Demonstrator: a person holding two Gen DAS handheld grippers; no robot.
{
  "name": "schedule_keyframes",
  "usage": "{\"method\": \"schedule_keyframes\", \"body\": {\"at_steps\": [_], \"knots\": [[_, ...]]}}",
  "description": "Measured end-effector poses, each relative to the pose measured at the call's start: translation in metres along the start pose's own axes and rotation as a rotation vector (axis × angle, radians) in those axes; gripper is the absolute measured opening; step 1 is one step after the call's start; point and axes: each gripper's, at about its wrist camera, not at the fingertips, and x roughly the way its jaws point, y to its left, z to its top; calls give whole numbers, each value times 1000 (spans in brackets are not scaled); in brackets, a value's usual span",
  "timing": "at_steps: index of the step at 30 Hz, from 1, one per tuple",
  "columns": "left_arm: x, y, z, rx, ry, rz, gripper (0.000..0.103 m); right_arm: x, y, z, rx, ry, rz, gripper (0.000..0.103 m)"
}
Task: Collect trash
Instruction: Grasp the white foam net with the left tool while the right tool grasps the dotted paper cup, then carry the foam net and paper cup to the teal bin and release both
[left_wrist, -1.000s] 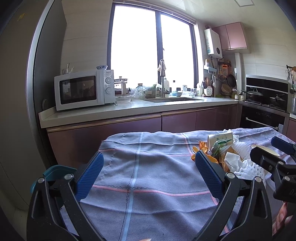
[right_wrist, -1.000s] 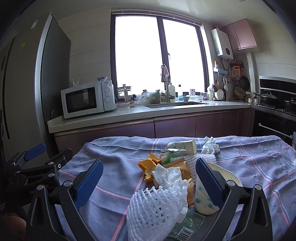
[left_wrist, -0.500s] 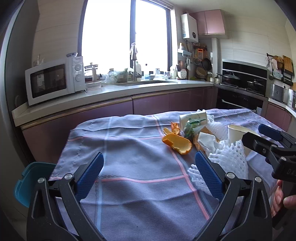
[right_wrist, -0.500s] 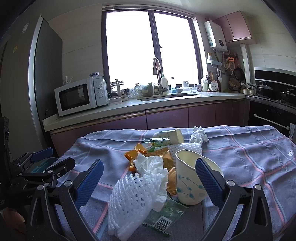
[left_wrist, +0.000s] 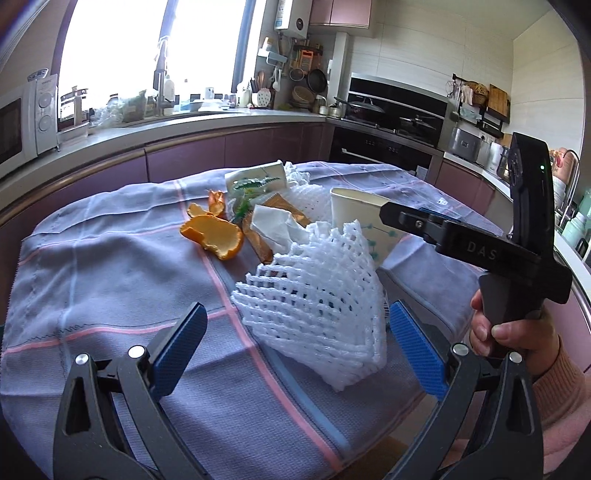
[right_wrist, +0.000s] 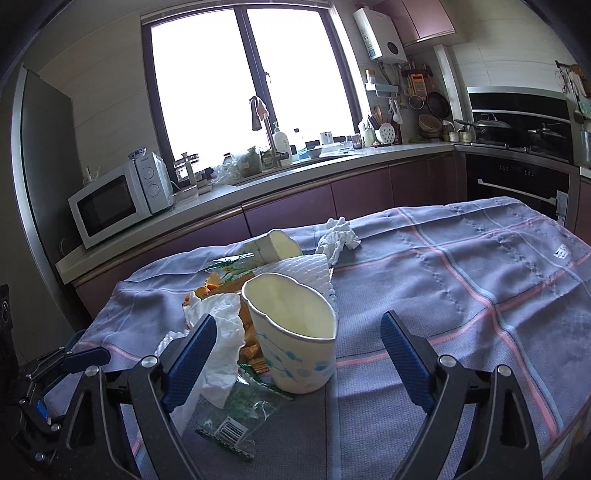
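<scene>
Both grippers poised over a trash pile on the cloth-covered worktop (left_wrist: 110, 280); nothing grasped yet. Step in hand looks like the approach to a first pick.

Left gripper (left_wrist: 295, 341): jaws spread wide, empty. White foam net (left_wrist: 314, 291) lies directly ahead, its near edge reaching in between the blue pads but apparently touching neither. Beyond the net: crumpled tissue (left_wrist: 275, 225), orange peel (left_wrist: 214, 238) ahead and to the left, a tipped paper cup (left_wrist: 258, 177) farther off at the pile's back.

Right gripper (right_wrist: 297, 354): jaws released, wide, empty. Upright paper cup (right_wrist: 295, 343), rim dented, stands just ahead and between the fingers, nearer the left one; contact cannot be confirmed. A tissue drapes beside the left finger; clear wrapper with barcode (right_wrist: 236, 417) lies flat below the cup. Second crumpled tissue (right_wrist: 340, 240) well ahead, apart from the pile.

No bin visible in either view.

Next move, by judgement: each gripper advances a little to bracket its item, then closes. Net is soft and will crush, so a deep bite is wanted. Cup is light and already deformed; a gentle squeeze at mid-wall should serve, watching that it does not tip.
</scene>
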Motion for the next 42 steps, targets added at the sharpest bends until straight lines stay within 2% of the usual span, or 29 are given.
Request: {"method": "schedule_keyframes", "body": {"at_steps": [3,4,5,7,8,11,15,17,19,26,28,34,42], "knots": [[14,-1,1,-13,38,-20,97,9,-5,-2,9,29,39,77],[20,1,1,-19,53,-25,94,10,-5,-2,10,30,52,72],[25,2,1,-29,71,-23,90,11,-5,-2,10,34,66,66],[37,9,0,-55,111,-40,75,15,-4,-2,11,43,91,56],[41,11,-1,-71,127,-54,72,16,-4,-2,12,46,102,49],[47,17,-3,-88,143,-68,59,15,-3,-3,12,43,127,38],[48,25,-2,-114,140,-112,31,9,-1,-1,13,21,147,34],[47,28,-1,-123,129,-116,27,5,0,1,9,6,152,33],[41,29,-1,-134,112,-120,18,0,2,3,0,-11,145,33],[5,41,8,-139,32,-86,16,-25,13,17,-30,-90,141,32],[-13,47,9,-136,1,-58,16,-30,19,23,-36,-101,169,32],[-68,80,12,-135,-72,66,16,-29,65,33,-84,-88,327,32],[-144,153,0,-187,-102,338,16,9,167,31,-178,27,604,32]]}}
